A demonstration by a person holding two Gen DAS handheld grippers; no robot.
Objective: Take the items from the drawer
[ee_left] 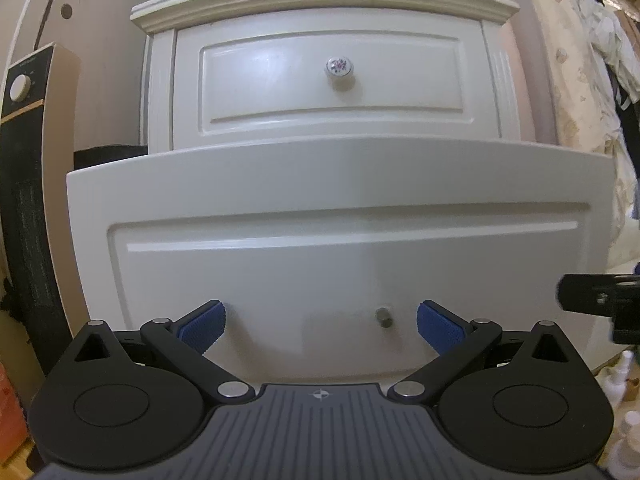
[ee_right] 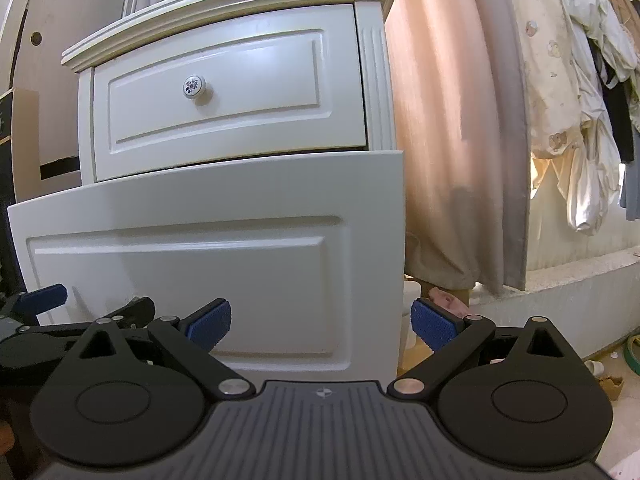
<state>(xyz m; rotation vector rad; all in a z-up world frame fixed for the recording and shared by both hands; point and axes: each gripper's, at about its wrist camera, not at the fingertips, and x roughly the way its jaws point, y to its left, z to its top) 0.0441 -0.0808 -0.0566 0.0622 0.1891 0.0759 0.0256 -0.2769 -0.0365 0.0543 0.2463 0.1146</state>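
The lower drawer of the white nightstand stands pulled out toward me, its front panel filling the view straight ahead of my left gripper; where its knob should be I see only a bare metal stud, sitting just between the left gripper's blue pads, nearer the right-hand one. From both cameras I am looking at the panel from below its top edge, so whatever lies inside is hidden, and I cannot say what items there are. My left gripper is spread wide and holds nothing; my right gripper is equally wide and empty, straddling the drawer's right edge, with the left tool visible off to its left. To do this step well, I judge I should lift one gripper above the panel's top edge first and tip it down, so the camera shows the contents before I commit to a grasp. Above, the upper drawer with its floral knob looks shut, so headroom may be tight. Curtain and hanging clothes lie off to the right, well apart.
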